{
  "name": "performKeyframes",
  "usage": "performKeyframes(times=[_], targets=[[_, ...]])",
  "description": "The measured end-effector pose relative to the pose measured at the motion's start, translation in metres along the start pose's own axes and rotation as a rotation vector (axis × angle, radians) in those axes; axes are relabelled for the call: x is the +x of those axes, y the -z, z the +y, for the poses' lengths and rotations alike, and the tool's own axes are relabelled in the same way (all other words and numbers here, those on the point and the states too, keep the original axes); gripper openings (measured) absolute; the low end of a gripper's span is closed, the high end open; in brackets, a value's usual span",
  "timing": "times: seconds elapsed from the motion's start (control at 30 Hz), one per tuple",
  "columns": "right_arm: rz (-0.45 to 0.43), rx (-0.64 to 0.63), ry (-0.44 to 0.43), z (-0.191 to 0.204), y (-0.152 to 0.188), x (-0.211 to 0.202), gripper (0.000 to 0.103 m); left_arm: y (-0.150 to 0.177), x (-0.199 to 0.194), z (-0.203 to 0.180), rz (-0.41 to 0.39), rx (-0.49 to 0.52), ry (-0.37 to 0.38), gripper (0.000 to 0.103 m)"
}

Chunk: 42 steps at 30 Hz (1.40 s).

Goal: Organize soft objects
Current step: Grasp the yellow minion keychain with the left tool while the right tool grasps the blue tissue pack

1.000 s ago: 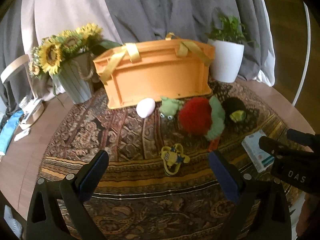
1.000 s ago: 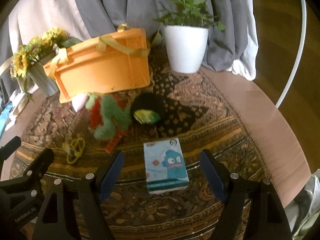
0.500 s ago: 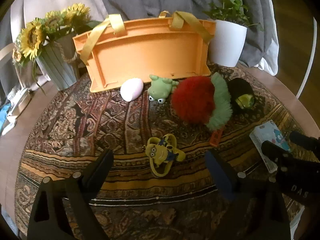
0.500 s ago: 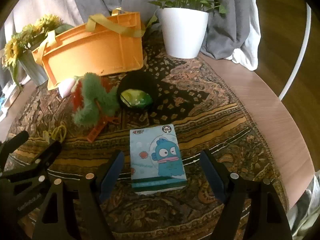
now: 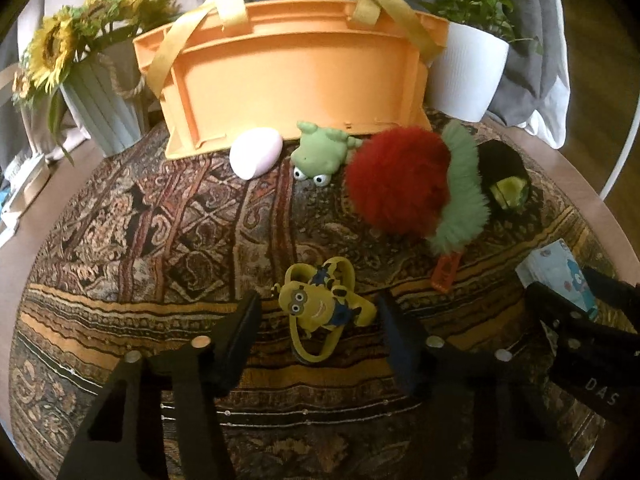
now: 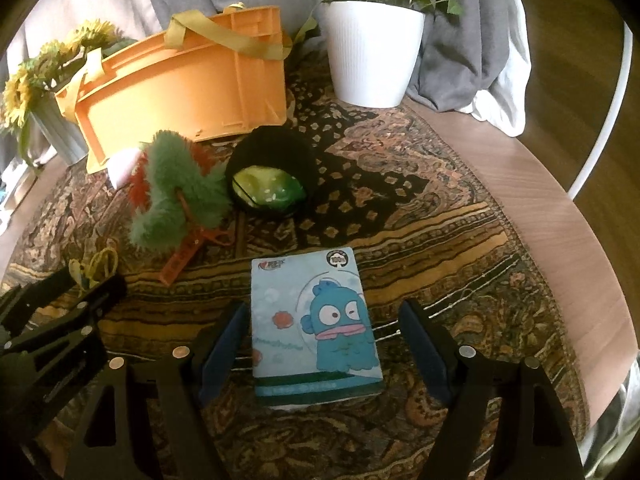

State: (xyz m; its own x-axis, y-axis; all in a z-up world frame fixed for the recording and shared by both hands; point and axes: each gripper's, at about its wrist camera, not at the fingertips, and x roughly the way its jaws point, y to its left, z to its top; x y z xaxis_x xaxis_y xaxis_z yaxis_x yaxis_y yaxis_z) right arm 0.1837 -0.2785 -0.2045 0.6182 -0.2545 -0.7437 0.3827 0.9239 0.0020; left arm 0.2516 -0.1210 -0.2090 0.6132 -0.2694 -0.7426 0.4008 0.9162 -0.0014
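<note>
A yellow minion toy [image 5: 320, 306] lies on the patterned cloth [image 5: 160, 240]. My left gripper [image 5: 319, 312] straddles it with its jaws closing, and a thin gap still shows at each pad. A light-blue tissue pack [image 6: 312, 320] with a blue cartoon fish lies between the fingers of my right gripper [image 6: 322, 316]. Those jaws are closing too, and the pads are just clear of the pack's sides. Behind stand the orange basket [image 5: 296, 92], a pink egg [image 5: 256, 152], a green frog [image 5: 320, 154], a red-and-green fluffy toy [image 5: 400, 184] and a black pouch [image 5: 504, 184].
A sunflower vase [image 5: 100, 92] stands left of the basket and a white plant pot [image 6: 372, 56] to its right. An orange clip [image 5: 446, 272] lies by the fluffy toy. The round wooden table's rim [image 6: 560, 220] curves at the right, with grey drapery behind.
Both grippers have come down and closer to the cloth. The left jaws have narrowed a lot around the minion toy. The right jaws have narrowed a little around the tissue pack.
</note>
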Motion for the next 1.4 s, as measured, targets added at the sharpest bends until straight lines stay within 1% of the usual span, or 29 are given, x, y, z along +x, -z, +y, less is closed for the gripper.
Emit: performKeyframes(times=[0.03,0.07,0.1,0.13,0.17,0.23,0.4,0.73,1.1,1.4], targets=[[-0.002,0.003,0.0,0.0,0.0,0.0,0.071,0.0,0.001,0.0,-0.001,-0.003,0.002,0.055],[-0.006,0.002,0.003,0.001,0.0,0.0,0.066,0.0,0.0,0.0,-0.003,-0.002,0.001,0.053],[-0.007,-0.003,0.004,0.002,0.0,0.0,0.061,0.0,0.0,0.0,-0.002,-0.001,0.007,0.049],[-0.002,-0.01,0.003,0.003,0.001,0.001,0.059,0.0,0.0,0.0,-0.001,0.002,0.012,0.043],[-0.001,-0.012,-0.003,0.003,0.001,0.002,0.056,0.0,0.0,0.0,-0.002,0.003,0.014,0.042],[0.005,-0.012,-0.015,0.004,0.002,0.002,0.056,0.0,0.0,0.0,-0.001,0.003,0.013,0.042],[0.001,-0.008,-0.016,0.003,0.002,-0.002,0.055,-0.001,-0.007,0.0,-0.012,0.0,0.012,0.038],[-0.052,-0.02,-0.03,0.007,-0.005,-0.024,0.055,-0.004,-0.027,0.003,-0.073,0.014,-0.003,0.034],[-0.084,-0.04,-0.044,0.014,-0.011,-0.039,0.055,-0.009,-0.043,0.008,-0.108,-0.004,0.001,0.033],[-0.133,-0.045,-0.066,0.02,-0.024,-0.059,0.055,-0.023,-0.071,0.015,-0.176,-0.013,0.006,0.032]])
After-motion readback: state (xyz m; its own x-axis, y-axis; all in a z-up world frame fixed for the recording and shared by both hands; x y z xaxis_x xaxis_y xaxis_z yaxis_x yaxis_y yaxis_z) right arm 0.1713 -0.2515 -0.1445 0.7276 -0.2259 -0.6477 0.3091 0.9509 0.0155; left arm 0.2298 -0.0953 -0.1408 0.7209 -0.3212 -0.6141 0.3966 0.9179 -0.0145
